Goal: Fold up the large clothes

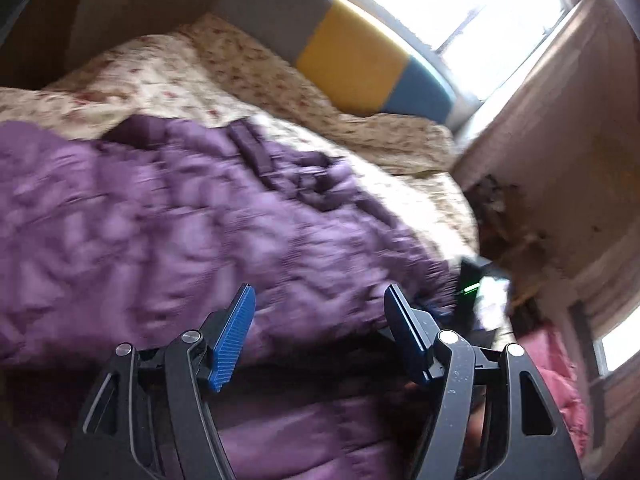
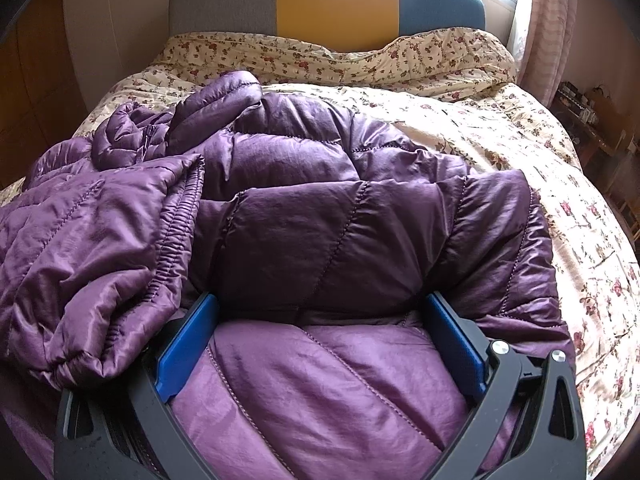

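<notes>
A puffy purple quilted jacket (image 2: 320, 220) lies crumpled across the flowered bed cover (image 2: 500, 140). A sleeve with an elastic cuff (image 2: 176, 232) is heaped on its left side. My right gripper (image 2: 320, 298) is pushed down into the jacket's near part. Its jaws stand wide and the padded fabric bulges up between the blue pads (image 2: 188, 340). In the blurred left wrist view the jacket (image 1: 160, 208) spreads below my left gripper (image 1: 319, 290), which hovers just above it, open, with nothing between its fingers.
A grey, yellow and blue headboard (image 2: 336, 0) stands at the far end under a bright window (image 1: 460, 12). A curtain (image 2: 552, 20) and a cluttered shelf (image 2: 588, 120) are to the right. A dark object with a green light (image 1: 470, 288) and pink cloth (image 1: 560, 380) sit by the bed's right edge.
</notes>
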Demonstrator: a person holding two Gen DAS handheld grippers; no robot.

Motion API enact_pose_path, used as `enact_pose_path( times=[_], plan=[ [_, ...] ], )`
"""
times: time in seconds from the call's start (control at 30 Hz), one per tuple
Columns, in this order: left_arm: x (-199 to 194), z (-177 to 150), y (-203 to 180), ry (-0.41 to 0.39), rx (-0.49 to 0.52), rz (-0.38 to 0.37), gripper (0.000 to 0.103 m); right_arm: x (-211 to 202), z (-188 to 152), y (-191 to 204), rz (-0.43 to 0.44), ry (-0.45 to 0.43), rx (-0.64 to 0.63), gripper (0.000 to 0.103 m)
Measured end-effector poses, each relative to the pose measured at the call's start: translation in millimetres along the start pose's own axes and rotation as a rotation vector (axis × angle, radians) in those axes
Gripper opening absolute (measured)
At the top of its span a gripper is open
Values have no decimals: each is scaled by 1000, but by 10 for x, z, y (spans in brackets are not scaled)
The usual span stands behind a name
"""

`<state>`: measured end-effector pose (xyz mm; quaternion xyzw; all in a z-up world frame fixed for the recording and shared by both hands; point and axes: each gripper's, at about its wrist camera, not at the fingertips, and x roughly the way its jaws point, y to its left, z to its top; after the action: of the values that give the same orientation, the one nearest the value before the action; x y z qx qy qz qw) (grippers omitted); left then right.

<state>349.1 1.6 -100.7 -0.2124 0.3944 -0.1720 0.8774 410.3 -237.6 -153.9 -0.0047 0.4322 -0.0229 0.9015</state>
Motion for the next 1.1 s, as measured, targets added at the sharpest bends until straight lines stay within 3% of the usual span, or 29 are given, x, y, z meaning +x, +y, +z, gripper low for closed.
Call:
enact_pose_path(
  times=[0.17,0.27,0.47,0.53,0.7,0.73,0.77,0.87,0.93,1.1],
  plan=[
    [-131,-92,195,-16,22,88,66,-172,40,-81,-16,-15,16,78],
    [-174,-112,242,-23,28,113,66,-331,103,-210,-22,-36,70,73],
    [-222,-167,200,-37,77,154,66,-664,274,-322,108,-72,180,73],
    [-256,-170,215,-42,82,163,66,-648,320,-233,220,-34,191,75],
    [-364,-170,298,-67,71,182,66,-455,282,136,319,72,149,76],
    [-382,-164,300,-73,72,189,66,-419,265,193,322,86,138,70],
    [-405,-155,317,-80,73,199,66,-389,241,236,325,95,128,50],
    [-455,-124,390,-93,67,220,66,-372,206,344,319,96,87,17],
    [-475,-104,443,-101,66,234,66,-411,214,334,278,68,57,8],
    [-473,-50,509,-121,68,281,67,-522,192,187,90,9,2,6]
  ],
)
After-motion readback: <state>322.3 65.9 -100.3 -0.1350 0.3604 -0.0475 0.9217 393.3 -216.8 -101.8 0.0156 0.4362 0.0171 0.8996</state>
